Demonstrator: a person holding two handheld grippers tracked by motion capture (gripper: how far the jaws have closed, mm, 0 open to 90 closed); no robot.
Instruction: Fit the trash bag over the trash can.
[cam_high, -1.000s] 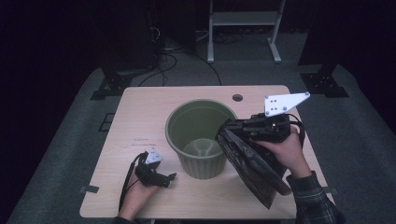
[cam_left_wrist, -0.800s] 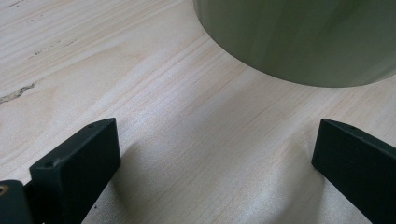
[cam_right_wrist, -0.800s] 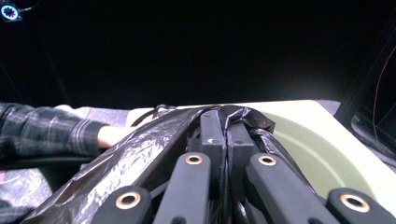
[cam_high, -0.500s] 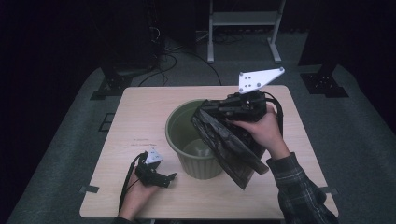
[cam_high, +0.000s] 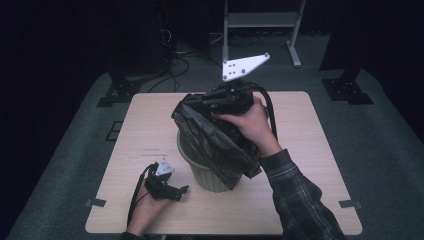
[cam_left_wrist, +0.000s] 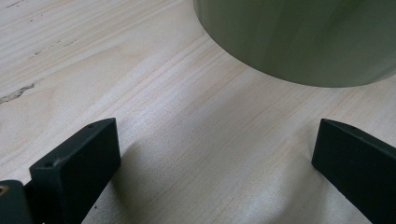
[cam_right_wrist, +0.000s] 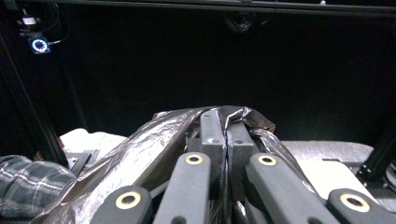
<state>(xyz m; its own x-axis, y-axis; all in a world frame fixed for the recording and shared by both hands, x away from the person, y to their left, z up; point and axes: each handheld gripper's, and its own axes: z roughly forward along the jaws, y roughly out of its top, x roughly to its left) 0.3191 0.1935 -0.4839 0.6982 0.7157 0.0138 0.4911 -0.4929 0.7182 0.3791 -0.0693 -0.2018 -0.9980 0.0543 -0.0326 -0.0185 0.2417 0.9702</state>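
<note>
While my left gripper (cam_high: 167, 187) rests low in the frame on the table (cam_high: 310, 150), jaws spread wide with nothing between them, the green bin (cam_high: 202, 172) stands just beside it. Above the bin, mid-frame, my right gripper (cam_high: 225, 100) is clamped on the black bag (cam_high: 220, 142), which drapes over the bin's rim.
</note>
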